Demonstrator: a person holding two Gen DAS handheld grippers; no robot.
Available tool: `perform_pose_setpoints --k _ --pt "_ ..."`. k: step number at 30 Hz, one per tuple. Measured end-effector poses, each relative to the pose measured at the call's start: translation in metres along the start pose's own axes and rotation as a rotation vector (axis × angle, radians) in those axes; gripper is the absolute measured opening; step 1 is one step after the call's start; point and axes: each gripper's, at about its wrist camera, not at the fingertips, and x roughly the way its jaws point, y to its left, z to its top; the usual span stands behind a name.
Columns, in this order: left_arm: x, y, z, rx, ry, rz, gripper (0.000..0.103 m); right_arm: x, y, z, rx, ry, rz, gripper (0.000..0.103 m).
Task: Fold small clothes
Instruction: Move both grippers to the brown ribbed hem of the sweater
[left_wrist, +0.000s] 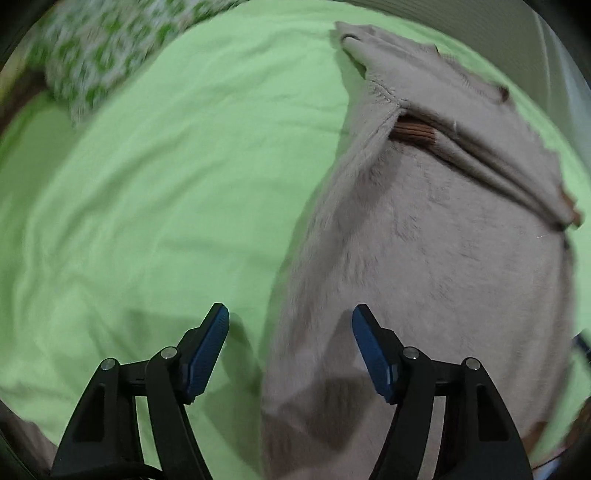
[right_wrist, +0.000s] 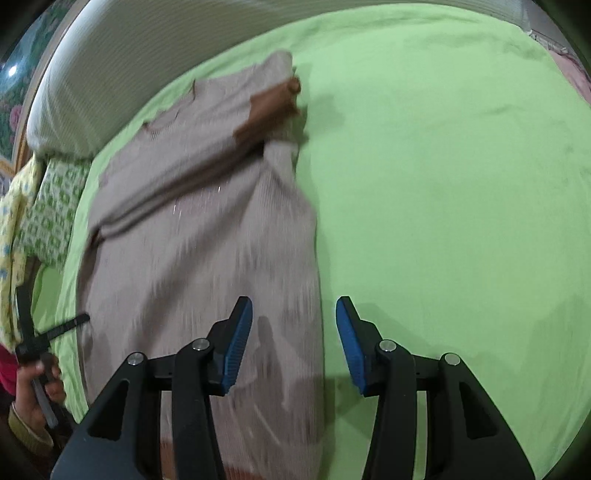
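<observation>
Beige sweater (left_wrist: 424, 240) is lying lengthwise on the green bedsheet (left_wrist: 147, 203), sleeves already crossed over its chest, brown ribbed cuff (right_wrist: 269, 110) resting near the sweater's right shoulder. Left gripper (left_wrist: 290, 328) is hovering over the sweater's left edge, right gripper (right_wrist: 293, 321) over its right edge; both partly open, holding nothing. Judgement: pinch both hem corners evenly, then fold toward the collar. Knit is looking fuzzy, soft, limp.

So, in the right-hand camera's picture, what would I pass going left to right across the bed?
Person's hand holding the other tool → patterned green pillow → beige sweater → bare green bedsheet.
</observation>
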Motion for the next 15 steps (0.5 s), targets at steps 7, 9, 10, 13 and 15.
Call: perform_pose_setpoints --k 7,9,10,13,15 --pt "-0.016 0.026 -0.072 -0.029 0.069 -0.102 0.074 -0.015 -0.013 -0.057 -0.015 0.087 0.055 0.049" --pt "-0.018 0.033 -0.094 -0.050 0.093 -0.130 0.074 -0.019 -0.014 -0.073 -0.019 0.097 0.074 0.049" --pt "-0.019 0.035 -0.102 -0.053 0.094 -0.140 0.075 -0.021 -0.014 -0.078 -0.025 0.098 0.079 0.048" --pt "-0.024 0.037 -0.128 -0.044 0.100 -0.163 0.080 -0.027 -0.008 -0.097 -0.041 0.098 0.096 0.049" --pt "-0.025 0.037 -0.143 -0.037 0.106 -0.164 0.082 -0.029 -0.006 -0.105 -0.033 0.103 0.112 0.049"
